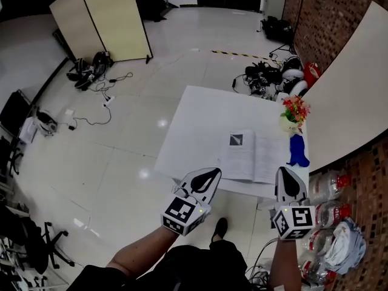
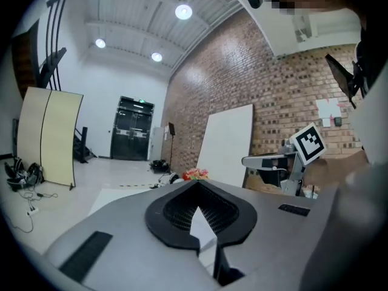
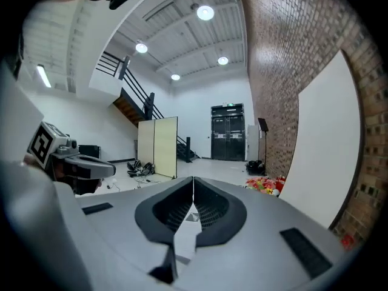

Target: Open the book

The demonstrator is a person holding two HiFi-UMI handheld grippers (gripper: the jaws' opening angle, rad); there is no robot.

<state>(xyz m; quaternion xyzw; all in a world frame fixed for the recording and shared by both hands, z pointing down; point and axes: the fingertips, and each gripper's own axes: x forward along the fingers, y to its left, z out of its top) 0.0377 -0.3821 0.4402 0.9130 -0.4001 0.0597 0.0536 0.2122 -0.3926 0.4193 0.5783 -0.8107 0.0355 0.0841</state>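
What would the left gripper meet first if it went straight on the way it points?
Probably the open book on the white table, though how high above it the left gripper is held is unclear.

The left gripper [image 1: 210, 175] and the right gripper [image 1: 286, 173] are held side by side, well apart. Both point to the far side and tip down a little. The jaws of each are closed tight, with nothing between them. The bare left arm [image 1: 140, 251] and right arm [image 1: 285, 267] reach out from the near side.
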